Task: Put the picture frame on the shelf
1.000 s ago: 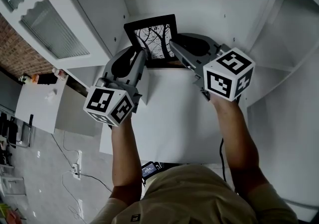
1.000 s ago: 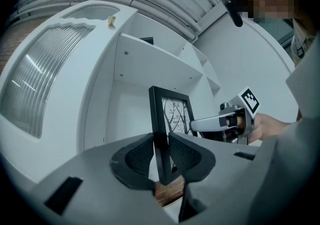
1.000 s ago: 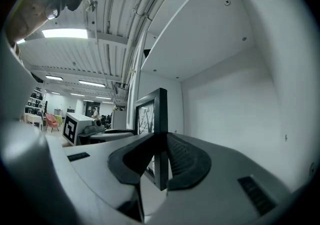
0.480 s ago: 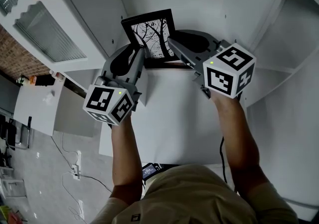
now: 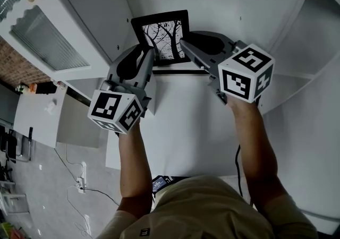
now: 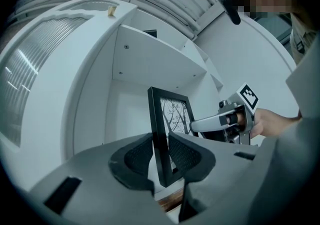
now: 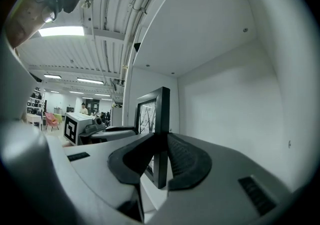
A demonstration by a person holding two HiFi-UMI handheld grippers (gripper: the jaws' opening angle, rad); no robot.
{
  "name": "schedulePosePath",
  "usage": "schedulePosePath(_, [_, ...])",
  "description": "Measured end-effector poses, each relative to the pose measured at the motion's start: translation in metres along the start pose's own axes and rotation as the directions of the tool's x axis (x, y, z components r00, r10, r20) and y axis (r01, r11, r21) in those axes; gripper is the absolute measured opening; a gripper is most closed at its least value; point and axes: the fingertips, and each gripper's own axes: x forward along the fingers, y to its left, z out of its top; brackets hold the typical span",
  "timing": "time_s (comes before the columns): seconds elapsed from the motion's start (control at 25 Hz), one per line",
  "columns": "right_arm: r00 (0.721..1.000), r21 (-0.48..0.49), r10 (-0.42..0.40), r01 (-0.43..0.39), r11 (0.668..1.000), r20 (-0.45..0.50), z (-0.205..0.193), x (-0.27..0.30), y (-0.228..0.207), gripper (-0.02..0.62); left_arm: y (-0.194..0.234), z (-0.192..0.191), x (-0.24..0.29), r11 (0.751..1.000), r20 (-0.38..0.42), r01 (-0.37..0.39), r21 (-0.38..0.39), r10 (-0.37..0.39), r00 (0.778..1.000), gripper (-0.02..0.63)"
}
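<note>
A black picture frame [image 5: 162, 39] with a bare-tree print stands upright inside the white shelf compartment, just above the shelf board [image 5: 180, 121]. My left gripper [image 5: 150, 61] is shut on its left edge and my right gripper [image 5: 185, 52] is shut on its right edge. The left gripper view has the frame [image 6: 167, 119] pinched edge-on between the dark pads of the left gripper [image 6: 161, 156], with the right gripper [image 6: 220, 121] beyond it. Seen from the right gripper view, the frame [image 7: 152, 114] sits clamped in the right gripper [image 7: 160, 161], and the left gripper [image 7: 95, 130] is past it.
The compartment's left wall [image 5: 106, 4] and right wall [image 5: 297, 47] close in on both sides, and an upper shelf board [image 6: 160, 59] hangs overhead. A cabinet door with ribbed glass [image 5: 42, 25] stands open at left. Cables [image 5: 79, 179] lie on the floor below.
Both grippers have carried the frame slightly farther into the shelf compartment, and it now stands a little straighter. Both grips are unchanged.
</note>
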Motion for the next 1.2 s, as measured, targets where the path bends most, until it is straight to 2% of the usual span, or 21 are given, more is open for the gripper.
schedulePosePath(0.64, [1.0, -0.043, 0.005, -0.006, 0.999, -0.03, -0.0044, 0.0006, 0.0036, 0.075, 0.0021, -0.0011, 0.0005, 0.999, 0.015, 0.004, 0.039, -0.005, 1.0, 0.084])
schedulePosePath(1.2, [0.999, -0.06, -0.008, 0.006, 0.998, -0.034, -0.0052, 0.0002, 0.0037, 0.075, 0.0007, -0.0065, -0.0025, 0.999, 0.004, 0.01, 0.041, -0.01, 1.0, 0.084])
